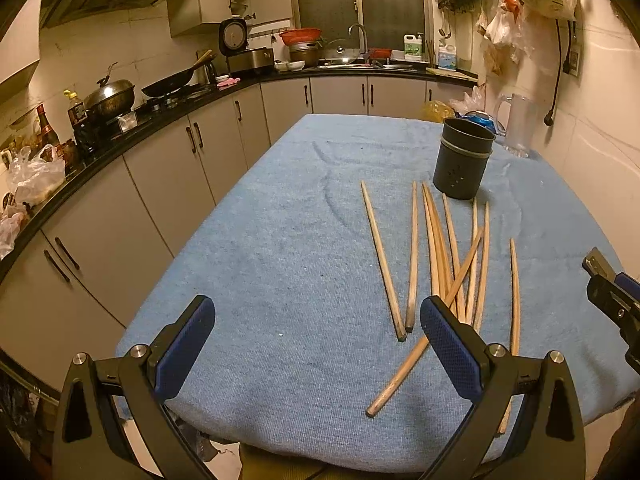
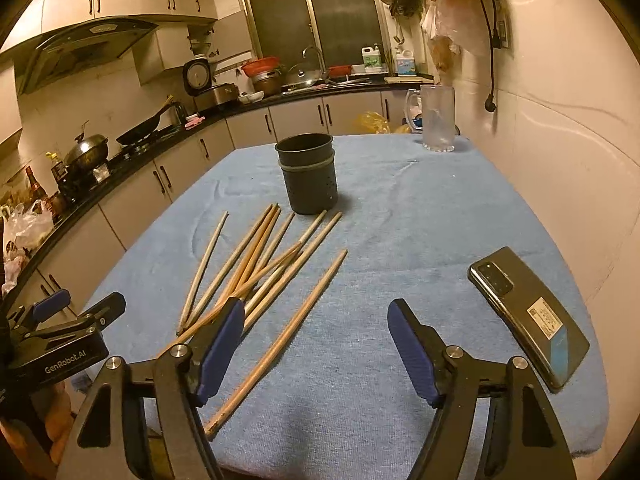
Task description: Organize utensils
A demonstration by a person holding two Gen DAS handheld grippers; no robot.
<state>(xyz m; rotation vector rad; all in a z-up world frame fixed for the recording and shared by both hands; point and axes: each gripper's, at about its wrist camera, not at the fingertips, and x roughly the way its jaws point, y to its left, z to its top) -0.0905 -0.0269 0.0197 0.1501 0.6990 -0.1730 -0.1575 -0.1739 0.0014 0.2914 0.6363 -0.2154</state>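
Nearest, left wrist view: left gripper (image 1: 316, 344) low at the near table edge, fingers spread wide, nothing between them. Its right pad (image 1: 448, 344) overlaps the near ends of the chopsticks in the picture; whether it touches them, cannot tell.

Right gripper (image 2: 316, 344) likewise spread and empty, hovering over bare blue cloth (image 2: 400, 216), with one stray chopstick (image 2: 280, 340) running up from 7 o'clock just inside its left finger.

Middle ground: the chopsticks (image 1: 448, 252) lie loose in a rough fan on the cloth, one crossing the others on a slant, thin ends pointing toward the far side.

Beyond them, at about 1 o'clock from the left gripper and 12 o'clock from the right: dark holder cup (image 1: 464, 160), upright, just past the thin ends of the chopsticks. Nothing sticks up above its rim.

Progress, by my reading: barely begun. Every visible chopstick is on the cloth and none stands in the holder; all gathering and dropping in remains.

View differences: only the right wrist shows a phone (image 2: 528, 316) face down at 3 o'clock. The clear jug (image 2: 438, 118) at the far corner is plain there, partly hidden behind the cup in the left view. The left view shows the right gripper only as a sliver at its 3 o'clock edge.
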